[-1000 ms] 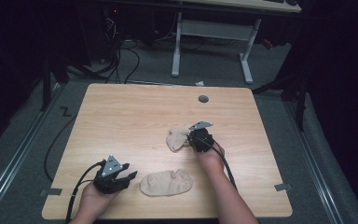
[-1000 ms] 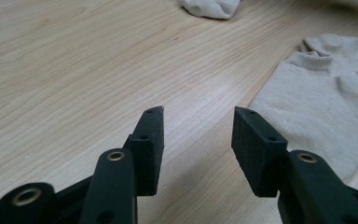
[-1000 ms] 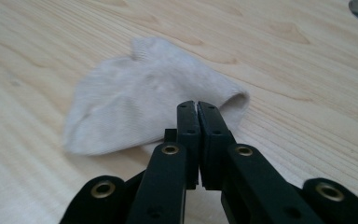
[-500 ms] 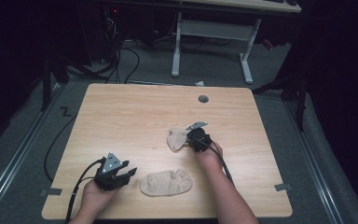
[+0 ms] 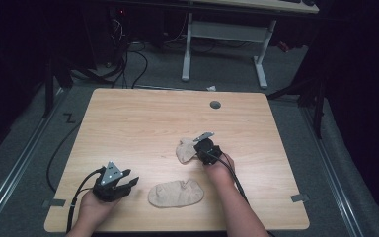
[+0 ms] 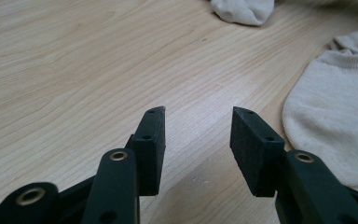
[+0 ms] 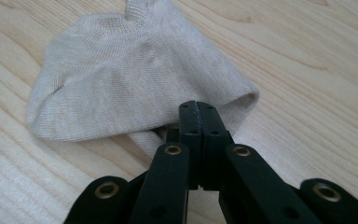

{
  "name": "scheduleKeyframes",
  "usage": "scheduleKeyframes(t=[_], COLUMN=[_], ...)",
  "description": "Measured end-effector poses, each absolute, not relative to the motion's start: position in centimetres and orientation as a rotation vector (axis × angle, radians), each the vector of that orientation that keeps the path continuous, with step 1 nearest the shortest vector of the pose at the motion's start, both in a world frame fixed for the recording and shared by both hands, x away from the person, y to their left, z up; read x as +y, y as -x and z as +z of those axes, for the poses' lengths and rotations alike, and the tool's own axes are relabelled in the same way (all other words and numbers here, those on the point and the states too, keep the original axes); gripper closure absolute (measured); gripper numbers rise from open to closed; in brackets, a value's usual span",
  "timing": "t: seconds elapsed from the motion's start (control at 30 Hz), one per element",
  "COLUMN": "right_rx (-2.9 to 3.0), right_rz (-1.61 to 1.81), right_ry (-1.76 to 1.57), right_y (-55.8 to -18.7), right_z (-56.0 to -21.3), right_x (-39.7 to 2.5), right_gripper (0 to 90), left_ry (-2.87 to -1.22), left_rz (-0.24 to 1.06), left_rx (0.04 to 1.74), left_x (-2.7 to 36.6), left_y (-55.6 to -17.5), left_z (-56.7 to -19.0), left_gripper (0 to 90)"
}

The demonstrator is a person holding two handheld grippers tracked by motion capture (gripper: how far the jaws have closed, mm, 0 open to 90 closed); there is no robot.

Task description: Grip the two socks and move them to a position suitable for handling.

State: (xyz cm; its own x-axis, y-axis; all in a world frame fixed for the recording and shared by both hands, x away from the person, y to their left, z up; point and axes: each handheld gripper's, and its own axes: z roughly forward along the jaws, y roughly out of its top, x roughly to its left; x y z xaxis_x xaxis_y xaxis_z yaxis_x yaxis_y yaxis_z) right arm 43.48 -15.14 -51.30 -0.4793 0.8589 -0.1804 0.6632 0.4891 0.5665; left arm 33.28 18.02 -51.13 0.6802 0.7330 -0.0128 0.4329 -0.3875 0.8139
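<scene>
Right gripper [image 7: 199, 109] was clamped on the bunched sock's [image 7: 135, 74] edge — likely to lift it — beyond the flat sock [image 5: 176, 193]; left gripper [image 6: 198, 140] sat parted, empty, beside that flat sock.

Table [image 5: 128, 123] lit from above, surroundings v. dark; close-ups sharp, soft shadows.

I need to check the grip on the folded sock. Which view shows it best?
The right gripper view: the folded sock sits close, its edge pinched by the shut right hand-held gripper. The high view shows it small; the left gripper view catches just its tip.
</scene>
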Motion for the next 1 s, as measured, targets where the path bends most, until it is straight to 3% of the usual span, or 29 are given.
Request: scheduleKeyframes(t=[0.27,0.47,0.8,0.9,0.93,1.0], right_rx=[2.246,2.222,2.369,2.391,2.399,2.396], right_rz=[0.722,0.83,0.829,0.772,0.806,0.805], right_ry=[-1.307,-1.225,-0.975,-0.976,-0.999,-1.008], right_y=[-39.8,-37.0,-37.6,-38.4,-38.7,-38.7], right_z=[-51.8,-51.1,-51.2,-52.0,-52.1,-52.1], right_x=[-15.1,-15.0,-10.3,-9.7,-10.0,-10.0], right_gripper=[89.6,81.9,55.9,56.6,64.5,69.5], left_ry=[-2.031,-2.031,-2.066,-2.069,-2.067,-2.069], left_rz=[0.434,0.429,0.418,0.418,0.415,0.414], left_rx=[0.905,0.889,0.858,0.852,0.853,0.851], left_x=[18.1,17.6,16.8,16.8,16.9,16.9], left_y=[-33.4,-33.0,-32.7,-32.6,-32.5,-32.5], left_z=[-51.1,-50.8,-51.0,-51.0,-51.0,-51.0], left_gripper=[55.7,55.6,55.6,55.6,55.6,55.6])
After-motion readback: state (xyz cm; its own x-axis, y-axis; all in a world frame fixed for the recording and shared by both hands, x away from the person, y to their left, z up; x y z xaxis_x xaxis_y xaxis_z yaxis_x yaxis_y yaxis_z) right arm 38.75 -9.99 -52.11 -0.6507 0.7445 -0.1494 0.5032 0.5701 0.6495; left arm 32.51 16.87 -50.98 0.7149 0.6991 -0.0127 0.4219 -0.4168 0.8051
